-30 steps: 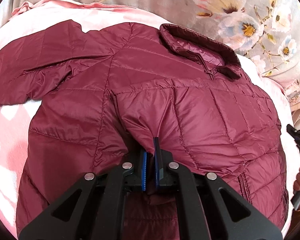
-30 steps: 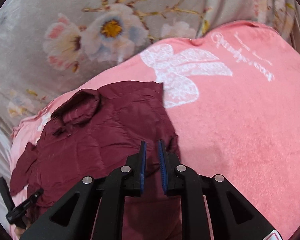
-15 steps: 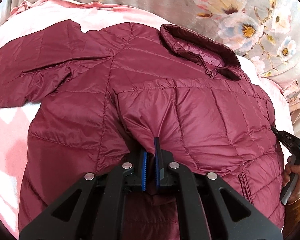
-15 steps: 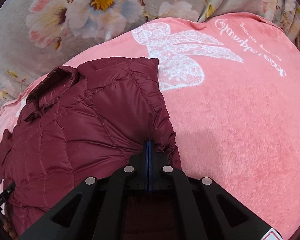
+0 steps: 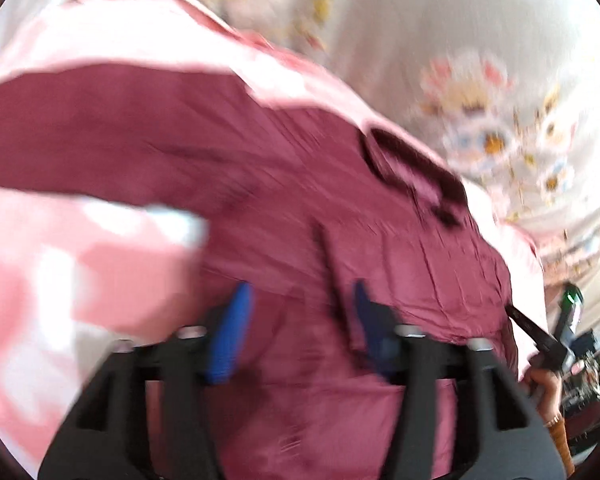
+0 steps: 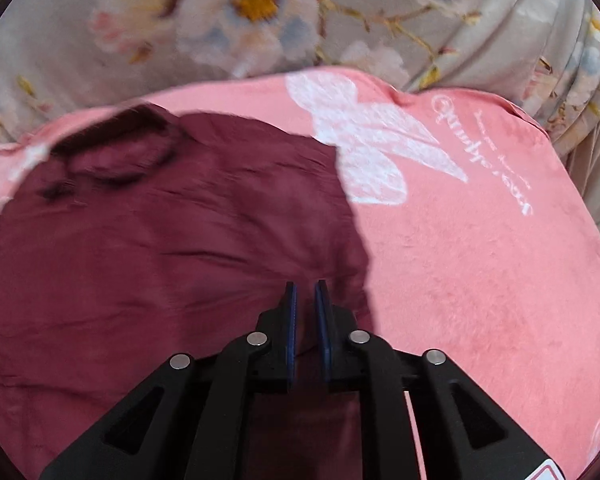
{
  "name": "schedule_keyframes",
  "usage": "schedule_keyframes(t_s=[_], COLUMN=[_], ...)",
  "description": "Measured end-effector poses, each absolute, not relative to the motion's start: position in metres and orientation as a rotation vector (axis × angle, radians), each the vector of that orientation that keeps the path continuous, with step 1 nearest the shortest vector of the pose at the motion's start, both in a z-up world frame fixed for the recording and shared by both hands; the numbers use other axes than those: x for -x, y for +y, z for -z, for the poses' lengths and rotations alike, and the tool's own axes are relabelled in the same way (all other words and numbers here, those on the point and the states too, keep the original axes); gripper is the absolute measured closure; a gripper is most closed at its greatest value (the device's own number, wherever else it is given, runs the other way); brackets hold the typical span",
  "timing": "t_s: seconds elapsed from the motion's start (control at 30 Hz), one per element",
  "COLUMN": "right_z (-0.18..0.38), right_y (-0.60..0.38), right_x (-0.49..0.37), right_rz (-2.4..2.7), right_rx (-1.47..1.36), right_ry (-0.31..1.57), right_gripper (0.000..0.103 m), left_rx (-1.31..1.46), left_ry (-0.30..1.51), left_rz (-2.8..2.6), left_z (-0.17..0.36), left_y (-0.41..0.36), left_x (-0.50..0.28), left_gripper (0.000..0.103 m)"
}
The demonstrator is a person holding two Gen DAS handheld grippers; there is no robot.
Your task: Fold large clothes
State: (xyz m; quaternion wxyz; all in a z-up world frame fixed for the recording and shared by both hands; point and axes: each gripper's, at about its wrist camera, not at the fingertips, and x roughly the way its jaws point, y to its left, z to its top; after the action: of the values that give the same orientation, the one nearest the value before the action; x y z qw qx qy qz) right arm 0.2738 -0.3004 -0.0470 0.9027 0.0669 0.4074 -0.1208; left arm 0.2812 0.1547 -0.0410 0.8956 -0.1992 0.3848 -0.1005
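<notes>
Though the left wrist view is smeared by motion blur, the left gripper [image 5: 298, 312] shows its jaws spread wide, the blue pads [image 5: 228, 332] well apart, with the maroon jacket [image 5: 260, 184] lying under and between them, nothing pinched. The jacket is a thin, slick puffer, its quilting lost in the blur; the darker stand-up collar [image 5: 416, 168] curls at the far right, and one sleeve [image 5: 80, 132] reaches out to the left. It lies on a plush pink blanket [image 5: 112, 264] with white patches. Beyond is a pale floral sheet [image 5: 484, 128]. At the right edge the person's hand [image 5: 546, 384] grips the handle of the other tool.

In the right wrist view the right gripper [image 6: 305, 304] has its jaws parted by a narrow gap, flat blue pads [image 6: 291, 320] parallel, hovering over the jacket's right edge without clamping cloth that I can see. The jacket [image 6: 160, 264] fills the left and near part, softly wrinkled, the collar [image 6: 116, 140] at the far left. The blanket [image 6: 480, 272], a fuzzy coral fleece, spreads to the right, bearing a white lacy butterfly print [image 6: 372, 148] and white script [image 6: 496, 148]. The floral sheet [image 6: 260, 12] drapes in folds behind.
</notes>
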Motion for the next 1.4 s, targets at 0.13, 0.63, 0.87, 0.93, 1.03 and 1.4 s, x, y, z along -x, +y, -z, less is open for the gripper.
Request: schedule_keyframes(t_s=[0.13, 0.63, 0.87, 0.93, 1.03, 1.4], right_z=[0.017, 0.064, 0.071, 0.07, 0.067, 0.047], right_y=[-0.21, -0.032, -0.034, -0.033, -0.029, -0.066], right_x=[-0.248, -0.263, -0.267, -0.275, -0.284, -0.274], right_rz=[0.019, -0.248, -0.245, -0.238, -0.234, -0.323], right_rx=[-0.12, -0.049, -0.092, -0.109, -0.123, -0.326], right_ry=[0.818, 0.96, 0.94, 0.953, 0.968, 0.889], right_gripper=[0.09, 0.09, 0.091, 0.091, 0.089, 0.08], left_rx=[0.42, 0.851, 0.864, 0.808, 0.677, 0.274], left_ry=[0.743, 0.721, 0.715, 0.684, 0.623, 0.495], left_rz=[-0.019, -0.381, -0.304, -0.256, -0.158, 0.282], left_z=[0.023, 0.08, 0.068, 0.043, -0.005, -0.126], left_y=[0.25, 0.451, 0.444, 0.422, 0.375, 0.142], left_x=[-0.268, -0.279, -0.314, -0.323, -0.331, -0.314], left_gripper=[0.035, 0.036, 0.095, 0.099, 0.102, 0.103])
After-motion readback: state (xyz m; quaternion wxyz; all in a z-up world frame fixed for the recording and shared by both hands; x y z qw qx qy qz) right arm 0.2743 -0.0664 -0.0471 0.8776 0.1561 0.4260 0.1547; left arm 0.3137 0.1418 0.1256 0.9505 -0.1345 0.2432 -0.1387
